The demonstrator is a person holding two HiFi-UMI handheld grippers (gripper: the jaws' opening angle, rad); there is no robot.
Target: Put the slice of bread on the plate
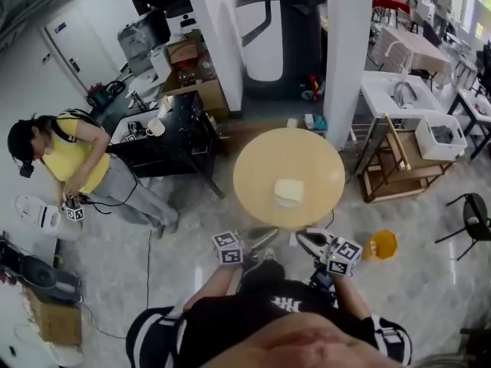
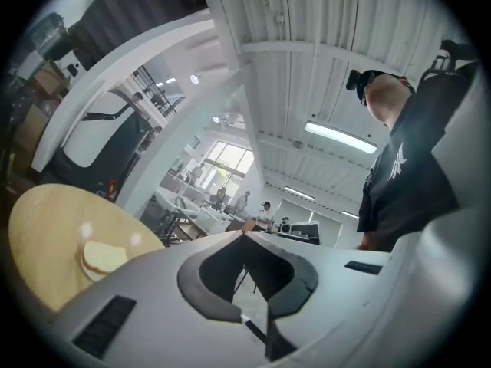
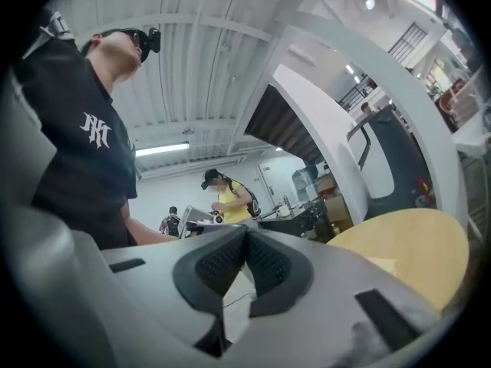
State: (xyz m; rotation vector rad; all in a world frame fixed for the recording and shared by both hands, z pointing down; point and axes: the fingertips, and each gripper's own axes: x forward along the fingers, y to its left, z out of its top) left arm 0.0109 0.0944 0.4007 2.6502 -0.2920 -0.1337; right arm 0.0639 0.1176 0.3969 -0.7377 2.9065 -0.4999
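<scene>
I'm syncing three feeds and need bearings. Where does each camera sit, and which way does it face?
Head view: on the person's head, facing steeply down at the table with the bread; black shirt, left gripper and right gripper show.
Left gripper view: on the left gripper, facing along its shut jaws; shirt at right.
Right gripper view: on the right gripper, facing along its shut jaws; shirt at left.
Shared: all show the table.

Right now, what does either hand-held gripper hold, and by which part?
Nothing: the left hand-held gripper and right hand-held gripper are both shut and empty.
</scene>
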